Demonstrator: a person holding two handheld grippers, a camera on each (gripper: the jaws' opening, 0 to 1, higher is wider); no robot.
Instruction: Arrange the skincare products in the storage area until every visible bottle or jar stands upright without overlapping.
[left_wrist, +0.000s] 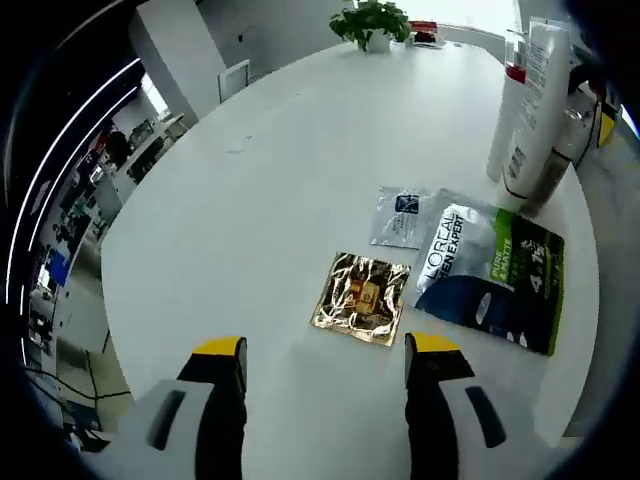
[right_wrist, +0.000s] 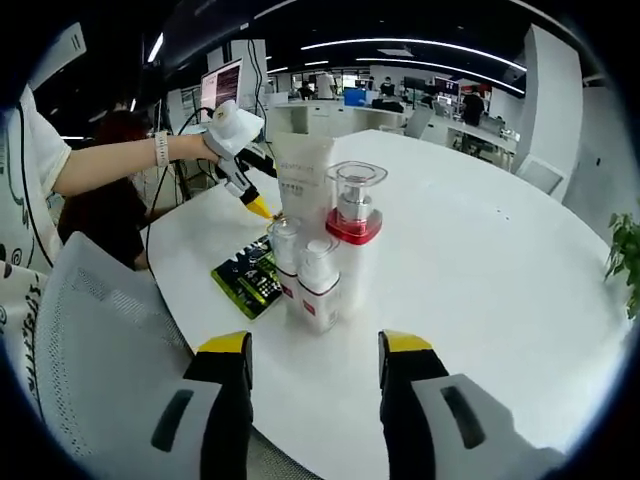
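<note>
The dark sachet (right_wrist: 247, 277) lies mostly hidden behind the small bottles (right_wrist: 305, 280); the tall tube (left_wrist: 540, 90) is cut off above them.

A potted plant (left_wrist: 372, 22) stands at the white table's (left_wrist: 260, 170) far edge.

Left gripper view: looks down from above the white table (left_wrist: 250, 180) near one edge, toward the far edge.
Right gripper view: low, near the table edge, close to the upright bottles (right_wrist: 320, 260).
Shared: dark L'Oréal packet (left_wrist: 490, 275) (edge-on opposite) and bottles.
</note>
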